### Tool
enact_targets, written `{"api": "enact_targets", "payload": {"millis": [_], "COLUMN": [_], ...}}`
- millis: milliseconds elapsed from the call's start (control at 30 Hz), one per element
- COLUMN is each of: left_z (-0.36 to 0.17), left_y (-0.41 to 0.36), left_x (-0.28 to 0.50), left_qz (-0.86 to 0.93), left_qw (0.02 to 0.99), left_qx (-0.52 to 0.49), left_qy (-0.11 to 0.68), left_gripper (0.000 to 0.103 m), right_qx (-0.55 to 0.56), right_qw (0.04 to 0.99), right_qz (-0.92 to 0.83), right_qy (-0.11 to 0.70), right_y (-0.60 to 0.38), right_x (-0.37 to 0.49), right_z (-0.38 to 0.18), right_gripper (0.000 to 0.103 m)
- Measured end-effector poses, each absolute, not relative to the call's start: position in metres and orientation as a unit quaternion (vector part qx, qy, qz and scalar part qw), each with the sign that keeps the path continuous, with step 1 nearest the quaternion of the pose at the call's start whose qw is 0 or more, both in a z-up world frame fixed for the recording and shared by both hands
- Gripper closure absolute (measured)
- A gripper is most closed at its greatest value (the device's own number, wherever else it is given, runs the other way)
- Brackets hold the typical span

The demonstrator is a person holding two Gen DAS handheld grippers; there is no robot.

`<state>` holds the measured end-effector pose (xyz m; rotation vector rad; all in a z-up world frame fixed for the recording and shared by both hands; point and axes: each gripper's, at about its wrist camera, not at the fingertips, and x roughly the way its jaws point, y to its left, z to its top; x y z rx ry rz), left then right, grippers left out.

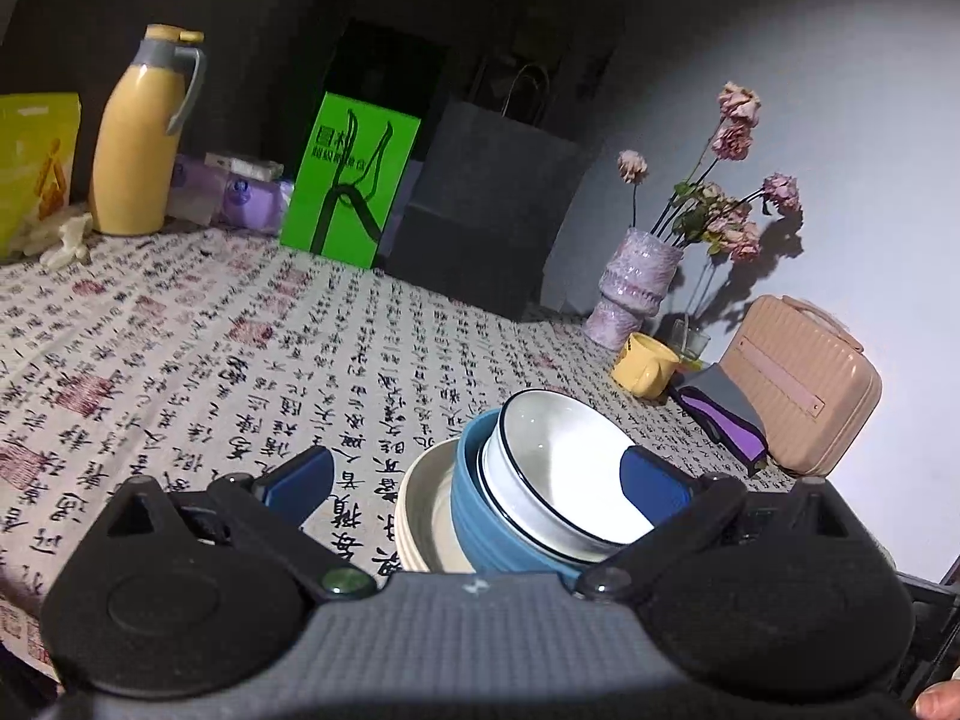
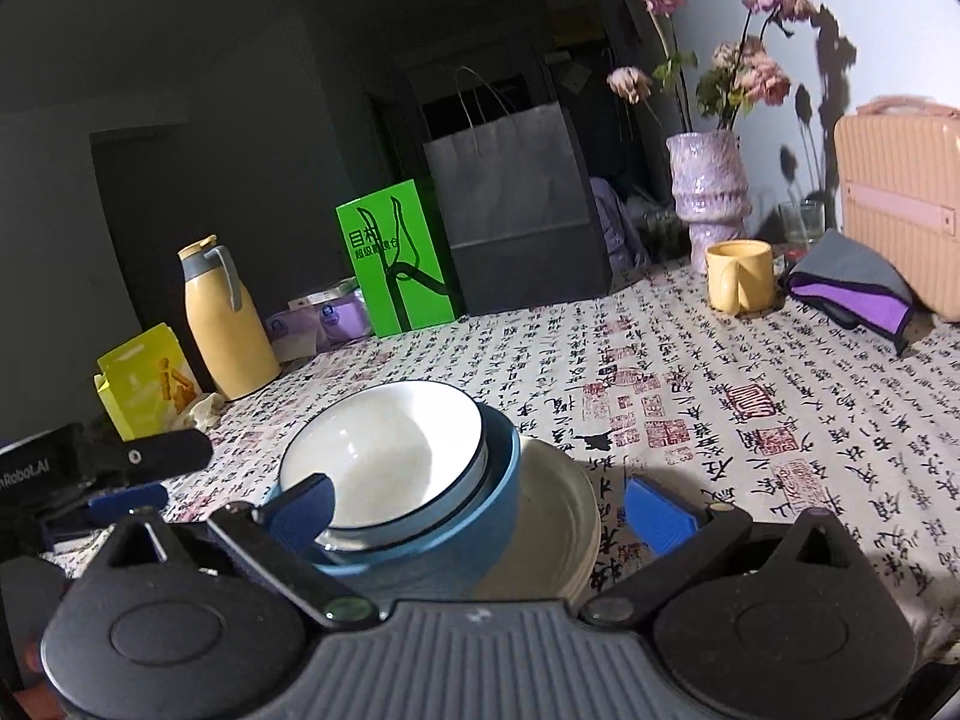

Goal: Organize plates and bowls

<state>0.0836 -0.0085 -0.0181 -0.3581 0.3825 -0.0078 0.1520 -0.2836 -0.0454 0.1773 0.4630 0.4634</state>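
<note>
On the calligraphy-print tablecloth (image 1: 210,360) stands a stack. A white bowl (image 1: 558,474) with a dark rim sits tilted inside a blue bowl (image 1: 474,498), which rests on cream plates (image 1: 423,510). My left gripper (image 1: 477,480) is open, with the stack between its fingers and its right pad over the white bowl's near edge. From the other side I see the white bowl (image 2: 384,450), blue bowl (image 2: 507,480) and plates (image 2: 558,516). My right gripper (image 2: 480,510) is open around them, its left pad at the white bowl's rim. The left gripper (image 2: 120,480) shows at the left edge.
A yellow thermos (image 2: 225,324), yellow packet (image 2: 144,384), green box (image 2: 396,258) and dark paper bag (image 2: 516,210) line the back. A purple vase of dried flowers (image 2: 711,198), yellow mug (image 2: 741,276), purple-grey cloth (image 2: 852,288) and pink case (image 2: 900,198) stand at the right.
</note>
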Motion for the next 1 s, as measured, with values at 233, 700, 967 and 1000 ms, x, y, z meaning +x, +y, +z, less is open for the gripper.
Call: {"api": "enact_targets", "payload": {"millis": [233, 700, 967, 1000], "left_z": [-0.018, -0.042, -0.058, -0.059], "left_y": [-0.017, -0.004, -0.006, -0.006], "left_x": [0.05, -0.016, -0.031, -0.032], "left_qz": [0.004, 0.053, 0.058, 0.056], "left_qw": [0.976, 0.987, 0.991, 0.991], "left_qx": [-0.151, -0.1, -0.067, -0.069], "left_qy": [0.157, 0.113, 0.104, 0.103], "left_gripper": [0.0, 0.0, 0.0, 0.0], "right_qx": [0.073, 0.043, 0.043, 0.041], "right_qw": [0.949, 0.963, 0.962, 0.962], "right_qz": [0.226, 0.209, 0.207, 0.206], "right_qy": [0.205, 0.165, 0.171, 0.172], "right_y": [-0.289, -0.303, -0.297, -0.295], "right_x": [0.116, 0.061, 0.061, 0.062], "right_z": [-0.047, -0.064, -0.072, -0.073], "right_gripper": [0.0, 0.0, 0.0, 0.0]}}
